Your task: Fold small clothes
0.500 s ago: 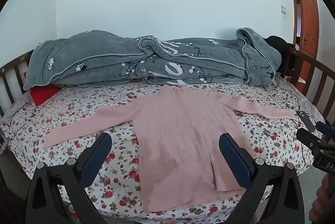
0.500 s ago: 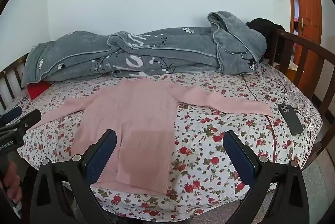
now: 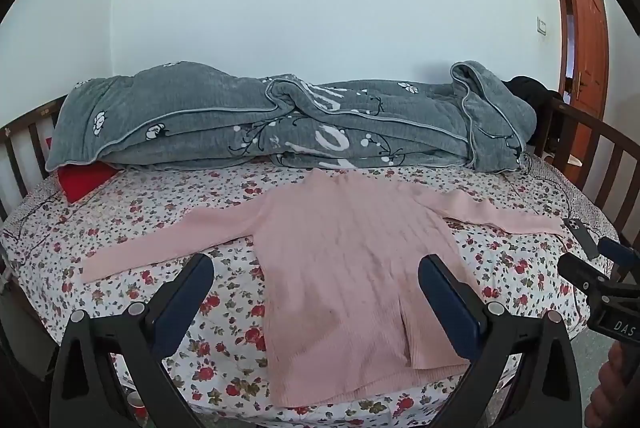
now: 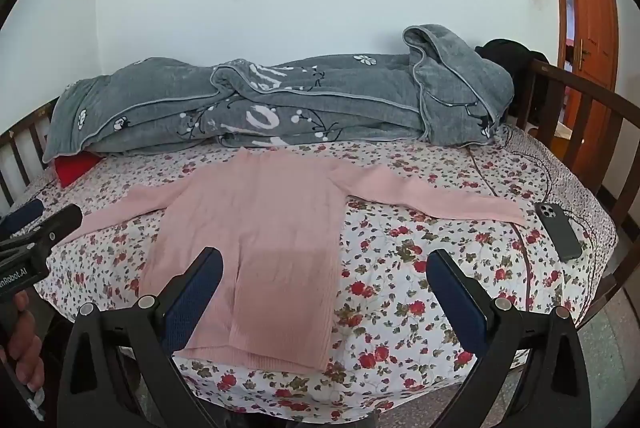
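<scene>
Grey quilt [image 3: 280, 119] behind pink sweater [image 3: 348, 268]; phone [image 4: 560, 230] beside sleeve.

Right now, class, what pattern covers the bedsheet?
Red flowers with green leaves on the white bedsheet; right wrist view shows it best.

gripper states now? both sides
Left gripper: open, holding nothing, above the pink sweater.
Right gripper: open, holding nothing.

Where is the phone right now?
The phone lies face down on the flowery bedsheet at the right side of the bed in the right wrist view, just past the cuff of the pink sweater and near the wooden rail.
</scene>
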The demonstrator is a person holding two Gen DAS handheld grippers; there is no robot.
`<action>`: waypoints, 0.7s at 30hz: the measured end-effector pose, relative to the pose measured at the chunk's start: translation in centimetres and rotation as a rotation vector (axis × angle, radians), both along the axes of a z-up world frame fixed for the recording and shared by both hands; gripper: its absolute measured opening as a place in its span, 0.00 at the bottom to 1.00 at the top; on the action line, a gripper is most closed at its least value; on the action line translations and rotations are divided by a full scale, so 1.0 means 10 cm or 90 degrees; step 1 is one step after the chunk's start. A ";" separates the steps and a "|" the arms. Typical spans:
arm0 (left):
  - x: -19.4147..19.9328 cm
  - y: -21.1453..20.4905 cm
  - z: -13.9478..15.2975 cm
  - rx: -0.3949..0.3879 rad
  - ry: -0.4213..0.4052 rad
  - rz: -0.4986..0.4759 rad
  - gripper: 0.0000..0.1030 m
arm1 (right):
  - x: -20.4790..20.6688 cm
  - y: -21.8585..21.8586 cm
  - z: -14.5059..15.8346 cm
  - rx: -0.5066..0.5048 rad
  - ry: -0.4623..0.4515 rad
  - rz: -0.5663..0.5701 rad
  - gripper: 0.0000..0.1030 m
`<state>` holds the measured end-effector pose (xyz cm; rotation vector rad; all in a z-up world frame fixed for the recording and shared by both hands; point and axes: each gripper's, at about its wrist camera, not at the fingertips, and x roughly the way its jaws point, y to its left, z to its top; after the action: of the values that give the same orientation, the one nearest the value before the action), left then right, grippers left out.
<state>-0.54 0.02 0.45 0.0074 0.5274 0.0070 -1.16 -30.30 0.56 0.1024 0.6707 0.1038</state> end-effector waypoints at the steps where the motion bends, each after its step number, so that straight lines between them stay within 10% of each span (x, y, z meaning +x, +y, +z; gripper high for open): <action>1: 0.00 0.00 0.00 0.000 -0.002 0.000 1.00 | -0.01 0.00 0.00 -0.003 -0.001 -0.001 0.97; 21: -0.04 0.00 -0.04 -0.007 -0.002 -0.005 1.00 | -0.04 -0.02 0.06 0.007 -0.012 -0.007 0.97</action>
<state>-0.95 -0.02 0.02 -0.0017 0.5249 -0.0034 -1.51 -30.54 1.18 0.1155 0.6508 0.0975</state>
